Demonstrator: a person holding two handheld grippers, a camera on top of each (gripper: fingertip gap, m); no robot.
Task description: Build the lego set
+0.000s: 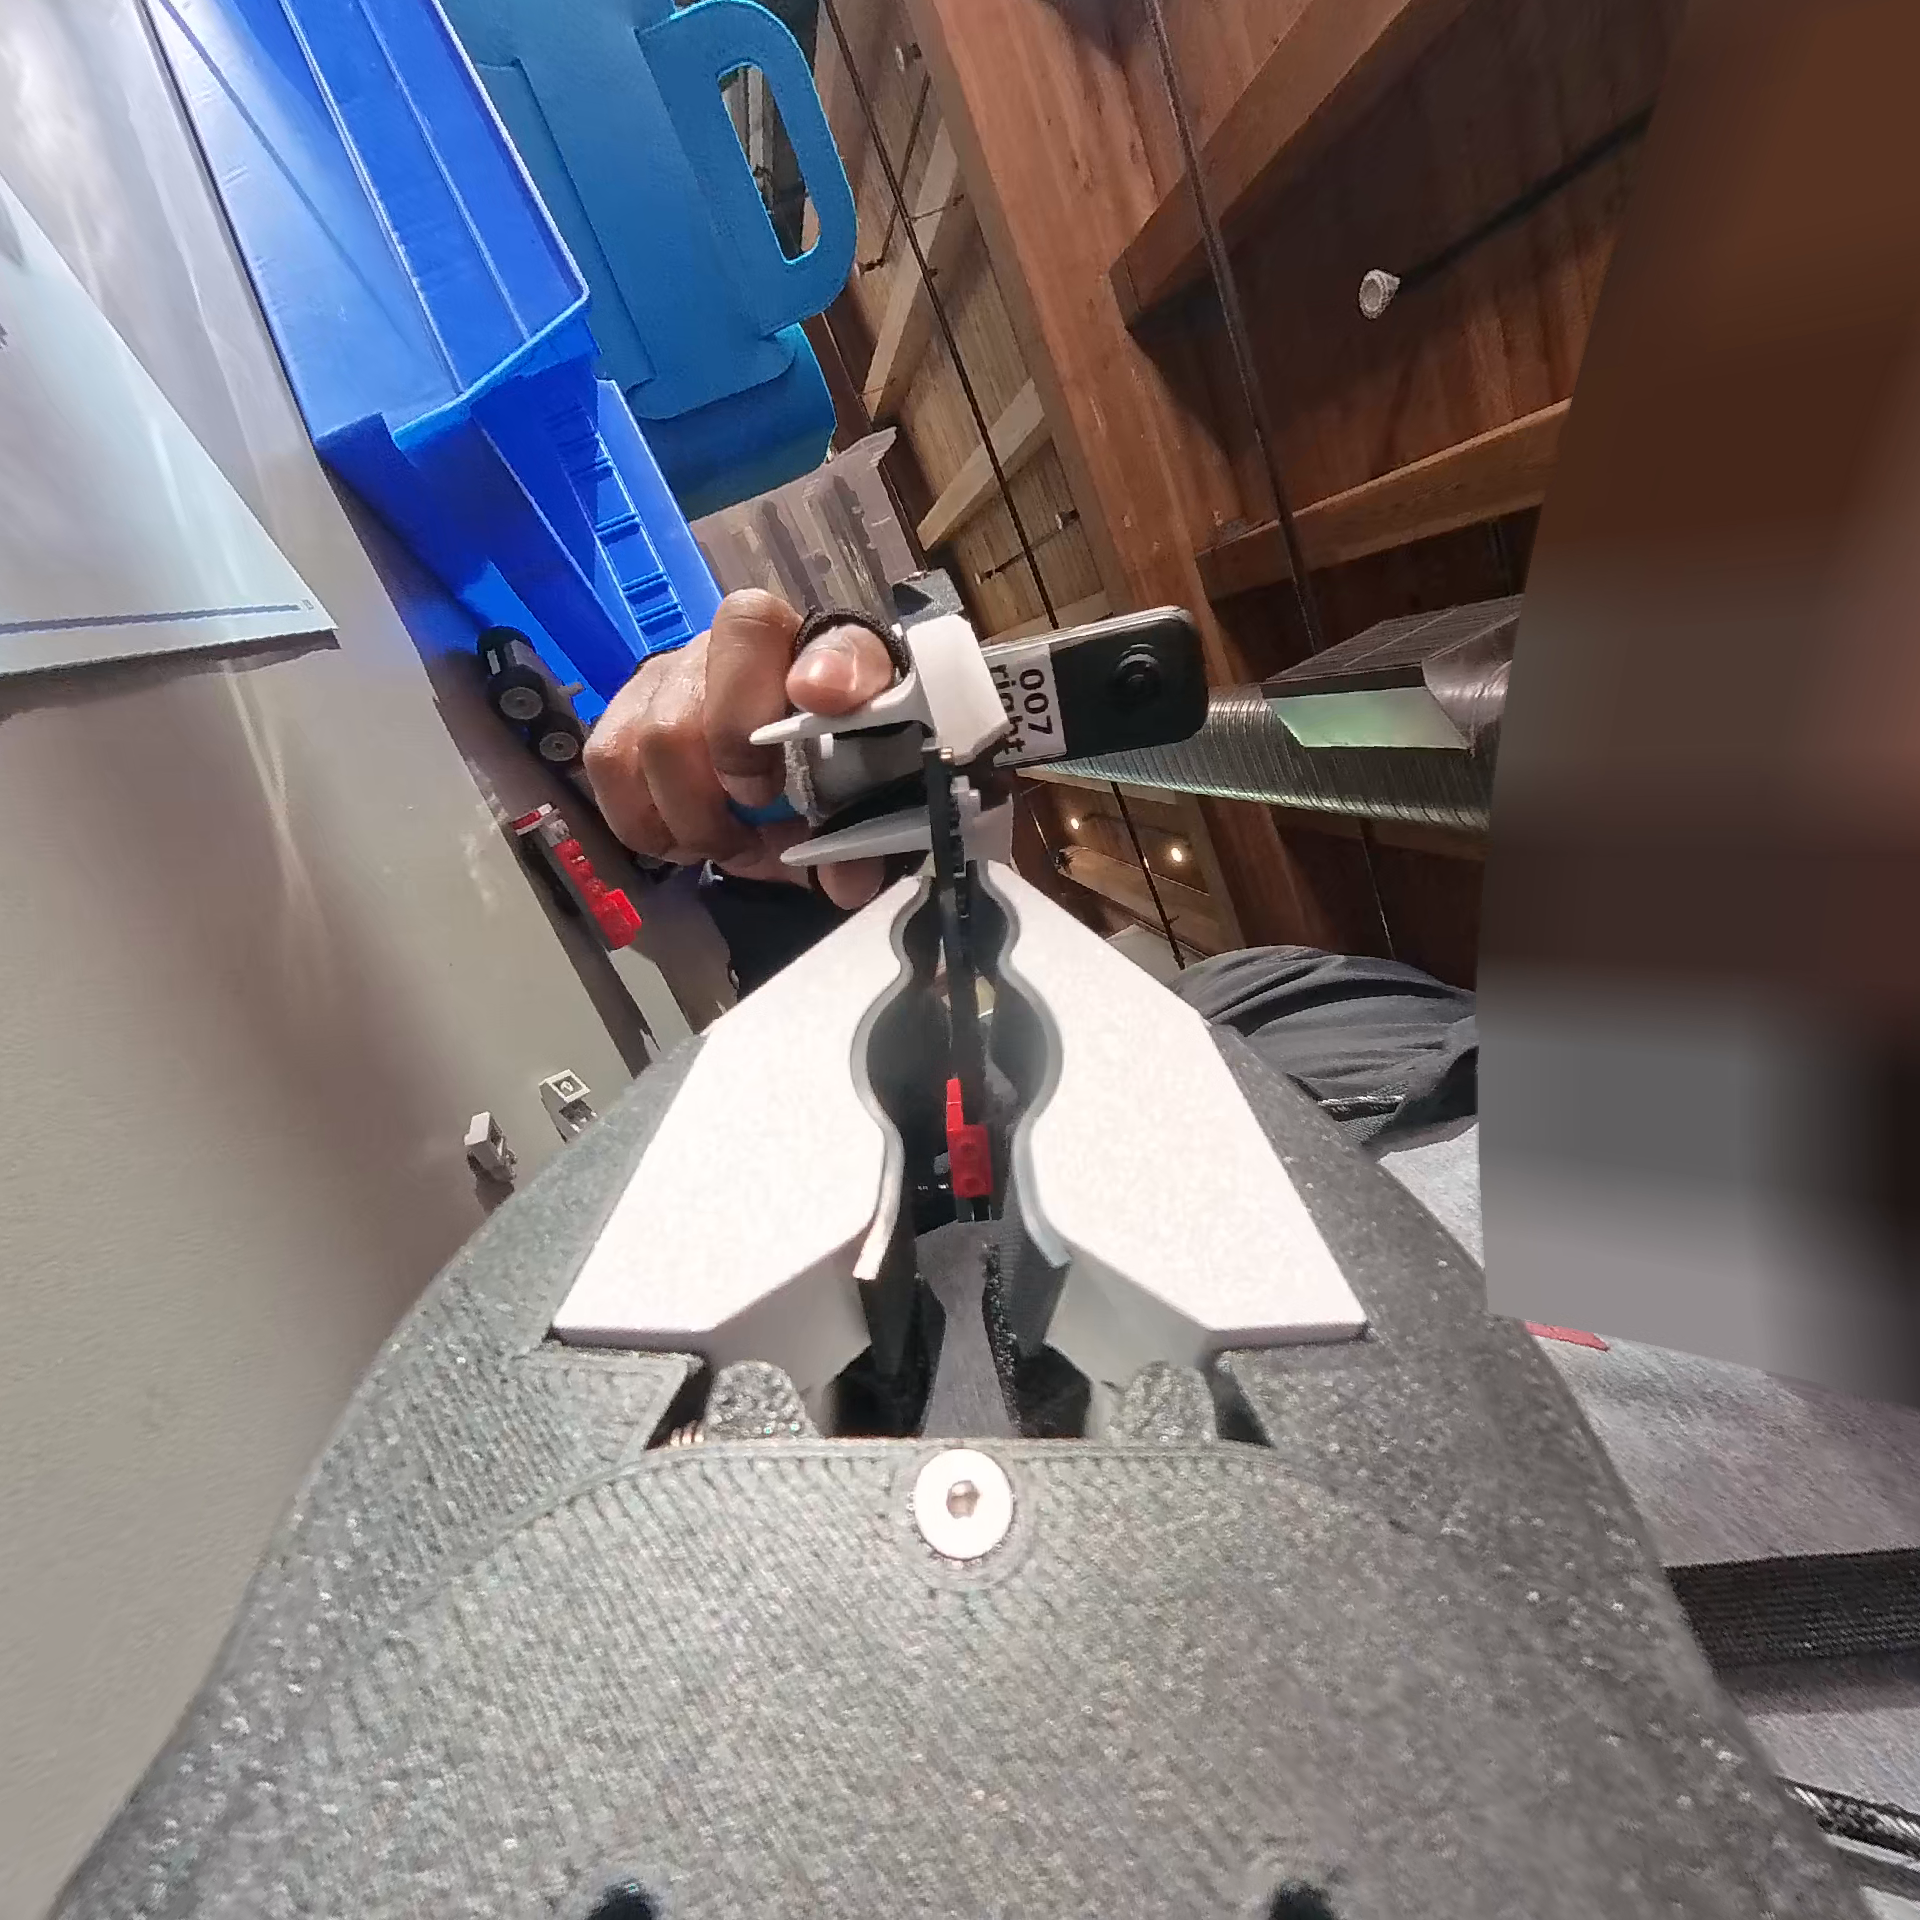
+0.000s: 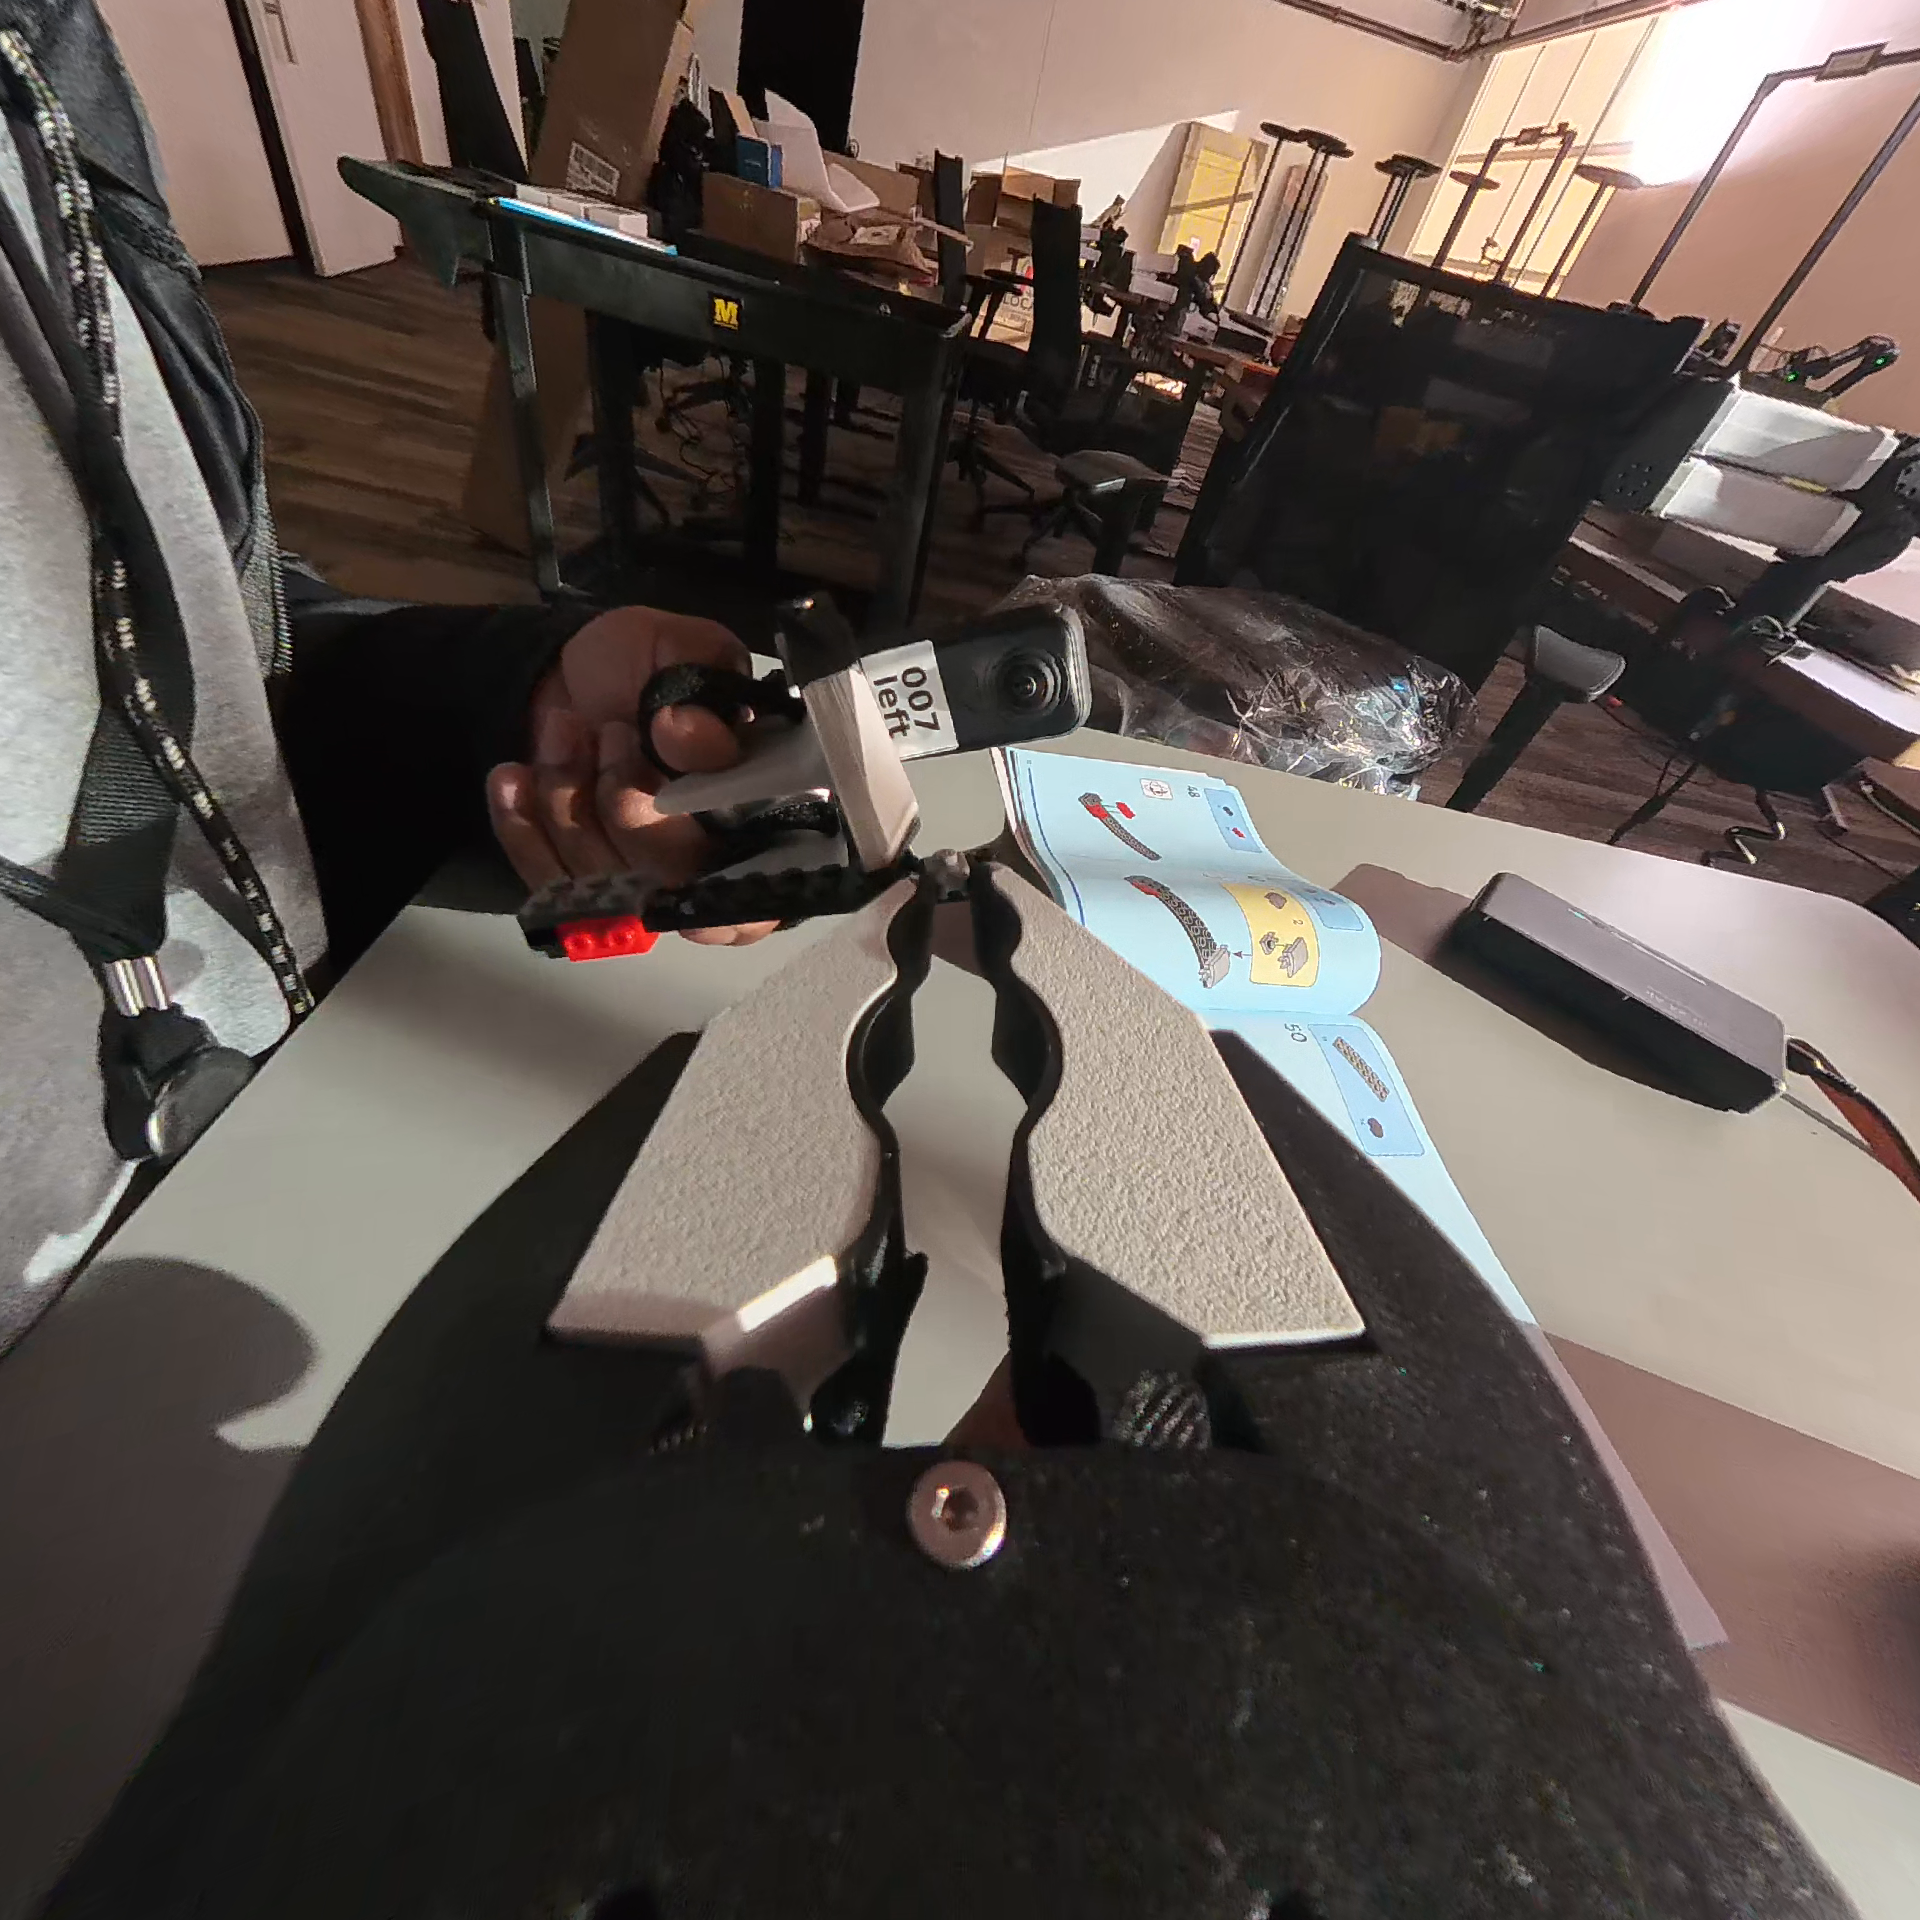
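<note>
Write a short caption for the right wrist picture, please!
Right gripper pinches a small grey piece at the end of a black lego strip held by the left gripper, above the instruction booklet.

A white printed label [image 1: 1023,707] is sitting on a black camera [image 1: 1132,675]; a matching label [image 2: 914,701] is sitting on the second camera [image 2: 1023,681]. A yellow badge [image 2: 725,312] is marking a black table frame [image 2: 810,317]. Step numbers are showing on the instruction booklet [image 2: 1195,914].

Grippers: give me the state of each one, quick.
Left gripper: shut on the long black lego strip.
Right gripper: shut on a small grey piece at the strip's end.
</note>
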